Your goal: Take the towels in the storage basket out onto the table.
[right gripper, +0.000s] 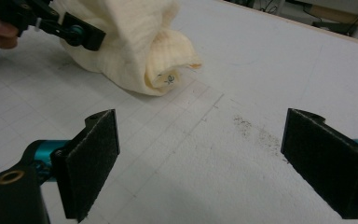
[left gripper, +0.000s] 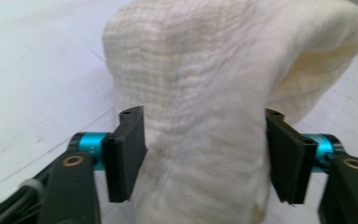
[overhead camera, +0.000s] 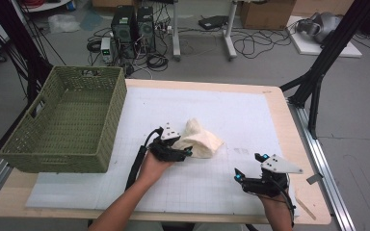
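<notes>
The table [overhead camera: 250, 94], covered by a white gridded mat [overhead camera: 231, 120], carries a green woven basket [overhead camera: 65, 122] at its left end, standing upright with its long axis running away from the person. To the right of the basket, near the middle of the mat and well apart from the basket's wall, lies a cream cloth [overhead camera: 200, 139], bunched into a soft heap. Its long axis runs roughly away from the basket, one narrow peak lifted toward the far side of the table and a rolled end pointing away from the basket. In the right gripper view that rolled end [right gripper: 168, 77] faces the camera and shows a small printed mark.

The left gripper [overhead camera: 182, 153] sits on the side of the cloth nearer the basket; in the left gripper view its jaws stand spread on either side of the cloth [left gripper: 200, 116], with the fabric between them, the pads alongside it rather than squeezing it. The right gripper [overhead camera: 248, 167] is farther from the basket than the cloth, near the table's front edge, jaws spread wide over bare mat [right gripper: 223, 154] with nothing between them.
</notes>
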`<state>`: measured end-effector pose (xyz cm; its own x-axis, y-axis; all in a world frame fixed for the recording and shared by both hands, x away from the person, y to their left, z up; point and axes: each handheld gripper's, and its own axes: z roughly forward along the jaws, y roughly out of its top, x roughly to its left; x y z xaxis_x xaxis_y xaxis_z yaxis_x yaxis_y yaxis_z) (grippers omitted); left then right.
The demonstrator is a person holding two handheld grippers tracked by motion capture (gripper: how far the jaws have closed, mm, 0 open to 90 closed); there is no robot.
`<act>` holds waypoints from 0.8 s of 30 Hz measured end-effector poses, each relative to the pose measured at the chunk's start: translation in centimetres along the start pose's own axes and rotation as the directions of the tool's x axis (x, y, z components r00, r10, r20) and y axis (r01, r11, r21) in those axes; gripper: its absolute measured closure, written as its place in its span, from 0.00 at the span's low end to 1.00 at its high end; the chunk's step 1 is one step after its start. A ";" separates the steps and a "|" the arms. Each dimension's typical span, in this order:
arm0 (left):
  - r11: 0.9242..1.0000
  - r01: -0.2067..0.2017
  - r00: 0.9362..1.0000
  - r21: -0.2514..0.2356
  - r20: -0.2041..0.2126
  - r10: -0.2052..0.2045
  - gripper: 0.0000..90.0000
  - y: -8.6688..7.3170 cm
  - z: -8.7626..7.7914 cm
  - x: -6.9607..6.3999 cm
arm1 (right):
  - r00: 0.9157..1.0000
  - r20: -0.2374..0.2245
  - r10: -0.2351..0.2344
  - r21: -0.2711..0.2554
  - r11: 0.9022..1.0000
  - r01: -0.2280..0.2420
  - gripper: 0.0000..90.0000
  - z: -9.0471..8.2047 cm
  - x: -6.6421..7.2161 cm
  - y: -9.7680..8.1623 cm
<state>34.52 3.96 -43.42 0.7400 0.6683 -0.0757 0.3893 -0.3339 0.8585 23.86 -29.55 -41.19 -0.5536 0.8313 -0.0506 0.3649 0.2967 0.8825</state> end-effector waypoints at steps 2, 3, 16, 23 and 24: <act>1.000 0.016 1.000 -0.016 -0.001 -0.016 0.34 -0.3 -1.1 0.3 | 1.000 0.000 0.004 0.002 1.000 -0.004 0.12 0.0 0.0 0.0; 1.000 0.019 1.000 -0.016 0.000 -0.019 0.32 -0.5 -1.7 0.4 | 1.000 0.000 0.007 0.001 1.000 -0.007 0.12 0.0 0.0 0.0; 0.985 0.131 0.990 -0.116 -0.036 -0.136 0.28 -4.8 -8.6 3.6 | 1.000 0.002 0.010 0.009 1.000 -0.010 0.12 0.3 0.1 0.0; 0.976 0.149 0.986 -0.160 -0.055 -0.159 0.20 -5.3 -9.4 4.4 | 1.000 0.005 0.006 0.011 1.000 -0.006 0.12 0.6 0.0 0.0; 0.976 0.147 0.986 -0.159 -0.054 -0.158 0.20 -5.4 -9.4 4.4 | 1.000 0.006 0.007 0.014 1.000 -0.007 0.12 0.6 0.0 0.0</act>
<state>30.50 14.97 -43.60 0.6385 0.7477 -0.1824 0.4019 -0.1218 0.9075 24.32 -29.32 -41.47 -0.5462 0.8363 -0.0472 0.3794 0.2973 0.8762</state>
